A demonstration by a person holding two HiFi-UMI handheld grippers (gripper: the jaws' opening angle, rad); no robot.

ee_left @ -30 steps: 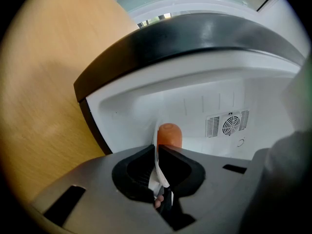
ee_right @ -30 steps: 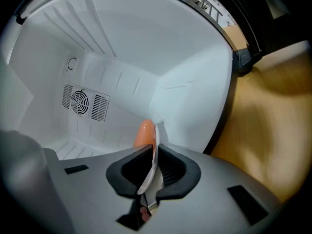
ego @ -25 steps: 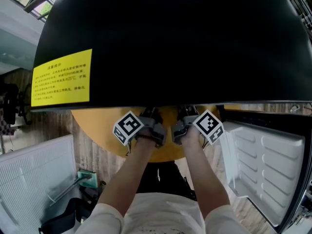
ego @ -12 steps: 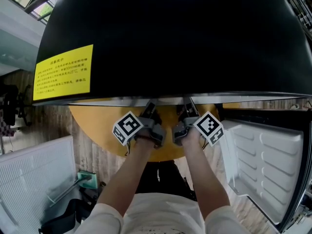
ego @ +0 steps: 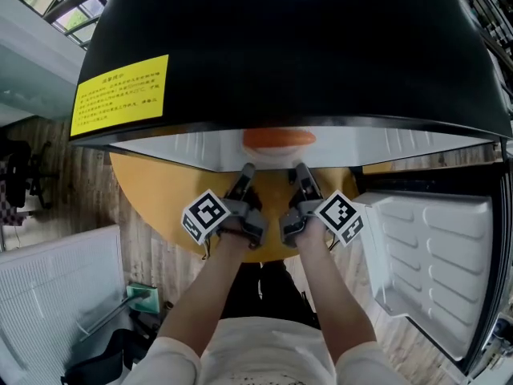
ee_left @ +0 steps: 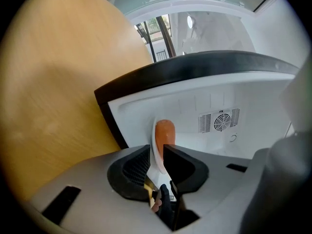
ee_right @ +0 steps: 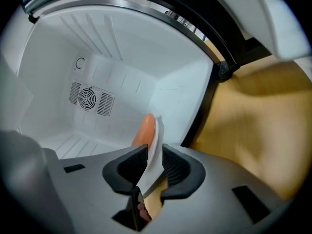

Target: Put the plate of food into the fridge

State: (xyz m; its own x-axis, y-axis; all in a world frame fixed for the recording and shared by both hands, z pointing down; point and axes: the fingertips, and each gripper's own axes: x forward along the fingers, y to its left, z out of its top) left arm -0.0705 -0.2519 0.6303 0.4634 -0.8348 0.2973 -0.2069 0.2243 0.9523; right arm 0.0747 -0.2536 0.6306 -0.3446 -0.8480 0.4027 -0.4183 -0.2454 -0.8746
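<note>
A white plate (ego: 276, 157) carries an orange sausage-like piece of food (ego: 278, 139) and sits at the mouth of the open fridge's white compartment (ego: 184, 147). My left gripper (ego: 244, 172) is shut on the plate's near left rim. The right gripper (ego: 301, 172) is shut on its near right rim. In the left gripper view the plate (ee_left: 157, 147) shows edge-on between the pads of the left gripper (ee_left: 157, 162), with the food (ee_left: 165, 132) beyond. In the right gripper view the plate (ee_right: 155, 147) and food (ee_right: 145, 129) stand between the pads of the right gripper (ee_right: 153, 167).
The fridge's black top (ego: 280, 46) bears a yellow label (ego: 120, 93). Its door (ego: 433, 271) hangs open at the right. A round wooden table (ego: 148, 195) lies under the grippers. A fan vent (ee_right: 90, 100) is on the compartment's back wall. A white panel (ego: 56, 295) stands at lower left.
The fridge's white interior and the orange food have come into sight below the black top. Both grippers reach further forward with the plate.
</note>
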